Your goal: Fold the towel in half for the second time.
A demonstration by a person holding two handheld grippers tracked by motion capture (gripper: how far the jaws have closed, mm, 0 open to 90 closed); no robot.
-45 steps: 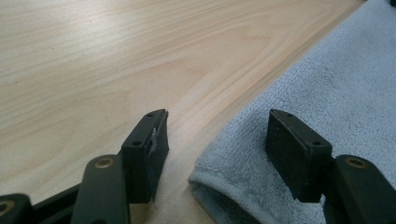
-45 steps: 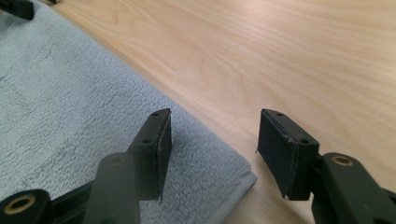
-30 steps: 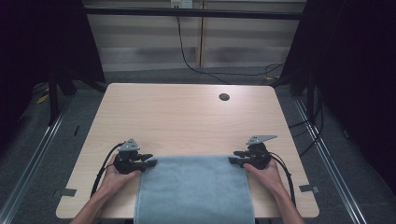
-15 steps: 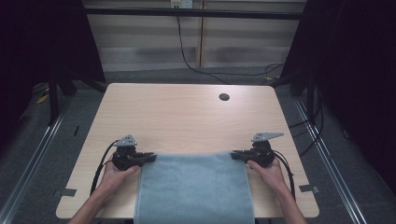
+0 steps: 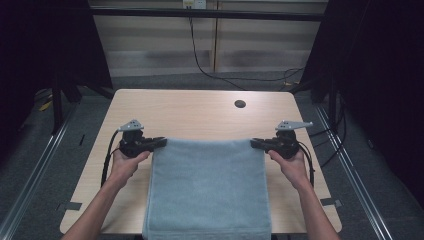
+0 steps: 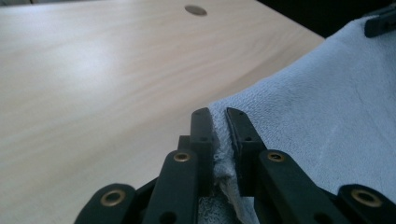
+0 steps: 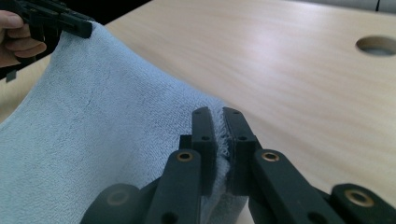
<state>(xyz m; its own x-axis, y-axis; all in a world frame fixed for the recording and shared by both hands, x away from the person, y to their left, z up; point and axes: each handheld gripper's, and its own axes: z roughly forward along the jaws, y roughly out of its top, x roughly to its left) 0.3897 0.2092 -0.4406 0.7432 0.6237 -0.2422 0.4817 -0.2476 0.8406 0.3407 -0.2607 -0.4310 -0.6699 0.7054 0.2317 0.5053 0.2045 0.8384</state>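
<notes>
towel (image 5: 207,190) plain blue, no label; left tongs (image 5: 159,143) and right tongs (image 5: 256,144) clamped on far corners.

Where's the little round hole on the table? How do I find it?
Start at the wooden table. Look past the blue towel to the bare far part, a bit right of the middle. The hole is the small dark circle there, the one dark spot on the pale wood.

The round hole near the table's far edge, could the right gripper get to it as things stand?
Probably not right away. The right gripper is shut on a far corner of the blue towel, as is the left gripper. The bare table toward the hole is open, but it would drag the towel.
</notes>
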